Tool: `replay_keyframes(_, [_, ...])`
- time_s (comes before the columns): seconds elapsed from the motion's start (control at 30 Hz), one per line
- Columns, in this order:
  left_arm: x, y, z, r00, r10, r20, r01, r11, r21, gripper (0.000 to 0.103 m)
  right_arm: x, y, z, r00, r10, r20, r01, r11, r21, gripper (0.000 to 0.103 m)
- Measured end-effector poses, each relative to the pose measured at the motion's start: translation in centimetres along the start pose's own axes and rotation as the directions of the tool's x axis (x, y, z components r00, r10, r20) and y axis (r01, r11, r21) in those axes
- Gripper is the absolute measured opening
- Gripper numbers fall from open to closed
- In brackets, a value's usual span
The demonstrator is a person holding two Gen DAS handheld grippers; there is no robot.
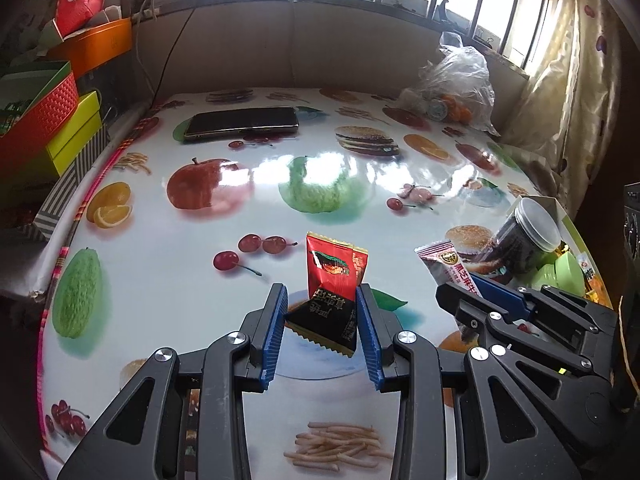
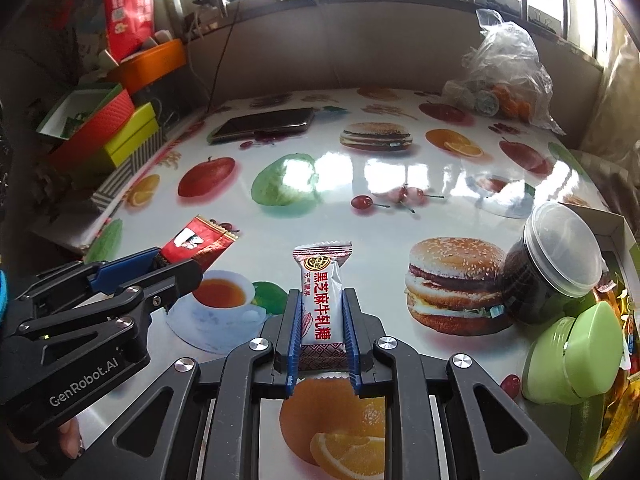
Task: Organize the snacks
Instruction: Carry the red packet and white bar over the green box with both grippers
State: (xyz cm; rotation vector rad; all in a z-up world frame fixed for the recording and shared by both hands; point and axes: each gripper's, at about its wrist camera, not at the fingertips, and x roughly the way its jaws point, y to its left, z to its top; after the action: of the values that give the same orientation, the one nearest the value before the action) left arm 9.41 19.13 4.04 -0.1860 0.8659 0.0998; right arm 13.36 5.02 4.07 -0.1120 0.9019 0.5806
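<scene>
Gripping a red-and-black snack packet (image 1: 334,288) between its blue pads, the left claw (image 1: 322,300) holds it above the desk (image 1: 180,272); the right claw (image 2: 322,312) is clamped narrow on a white sesame nougat bar (image 2: 322,300) that stands upright. Only the right wrist view shows the bar's whole printed face and, at its four o'clock, a green container (image 2: 576,356). A dark jar (image 2: 548,268) lies at two o'clock. A phone (image 1: 242,123) lies at the left view's eleven o'clock.

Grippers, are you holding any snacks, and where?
Left gripper pinches the red packet by its dark lower end; right gripper clamps the white candy around its lower half.
</scene>
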Motion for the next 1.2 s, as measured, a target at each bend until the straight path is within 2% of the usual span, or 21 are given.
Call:
replay_keyframes(0.27, [-2.1,-1.2,-0.1,0.999,0.009,0.041,-0.009,1.0,0.014,0.036,-2.4,-0.7,-0.2,0.999,0.002,0.034,-0.002,1.0,0.011,0.018])
replay_keyframes(0.83, [-3.8,-6.6,0.2,0.995,-0.068,0.07,0.062,0.995,0.081,0.036,-7.6,-4.6,-1.2,0.993,-0.055,0.107,0.048,0.996,0.07,0.018])
replay_keyframes(1.2, [-3.6,-10.3,0.9,0.991,-0.113,0.067,0.102,0.984,0.143,0.036,-9.6,-7.7,-2.1,0.987,-0.099,0.123,0.083,0.988,0.131,0.018])
